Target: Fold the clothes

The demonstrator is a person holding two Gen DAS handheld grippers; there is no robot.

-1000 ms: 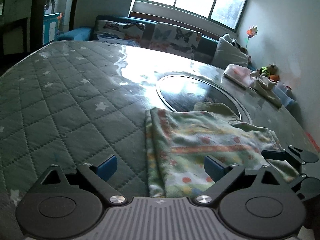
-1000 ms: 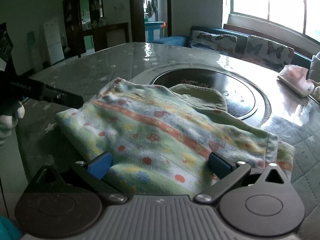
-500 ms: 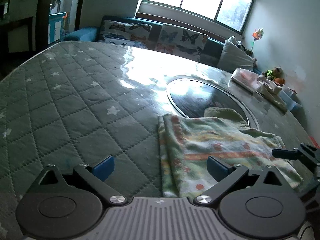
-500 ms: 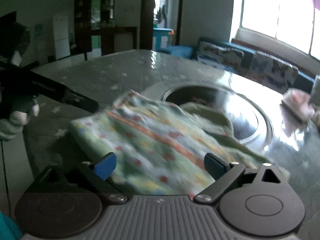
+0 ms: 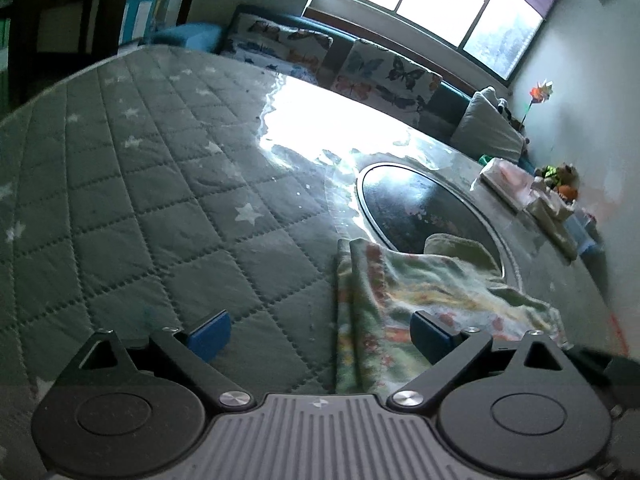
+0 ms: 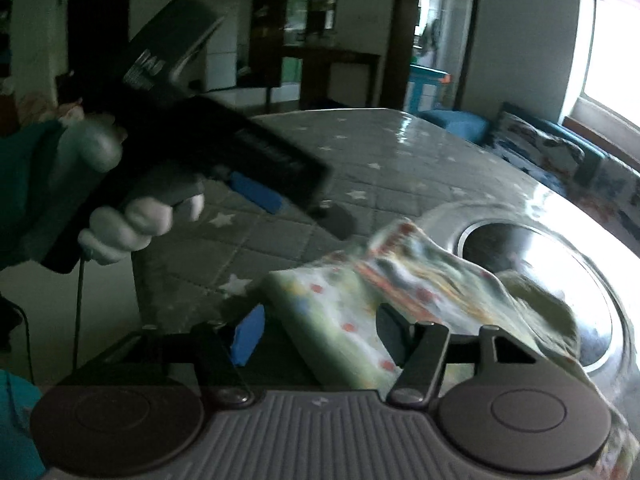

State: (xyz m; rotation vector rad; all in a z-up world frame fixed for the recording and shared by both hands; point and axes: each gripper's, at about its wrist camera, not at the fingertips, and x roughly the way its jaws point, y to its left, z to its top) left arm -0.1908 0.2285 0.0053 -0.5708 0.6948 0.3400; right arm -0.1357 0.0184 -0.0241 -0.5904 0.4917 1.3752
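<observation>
Left claw [image 5: 320, 334], seen from the left wrist camera: spread wide, blue pads [image 5: 209, 334] well apart, nothing pinched; quilted green table cover [image 5: 132, 200] with white stars under the left pad, folded cloth [image 5: 404, 292] just beside the right pad, whether touching it cannot be told. Cloth pale green with orange stripes and red dots, lying flat on the table, left edge folded into a straight double layer, far end reaching over the rim of the round dark glass inset [image 5: 424, 208] in the middle of the table. Plain green flap [image 5: 460, 246] of the same cloth resting on the glass. Pink and white folded pile [image 5: 508, 178] well apart at the far right edge of the table. Sofa with butterfly cushions [image 5: 360, 68] behind the table, bright window [image 5: 432, 8] above

Right claw [image 6: 316, 336], seen from the right wrist camera: pads half spread and closing, near corner of the cloth [image 6: 352, 320] between them, not yet pressed by either pad. Cloth blurred, bunched toward the right, far part lying over the shiny rim of the glass inset [image 6: 532, 256]. Left claw [image 6: 296, 196] at upper left above the star-patterned cover [image 6: 384, 168], one blue pad [image 6: 256, 192] showing, held by a hand in a white glove [image 6: 132, 224] with a teal sleeve [image 6: 24, 184]. Thin black cable [image 6: 78, 312] hanging below the hand. Dark doorway and cabinet behind, all dim
</observation>
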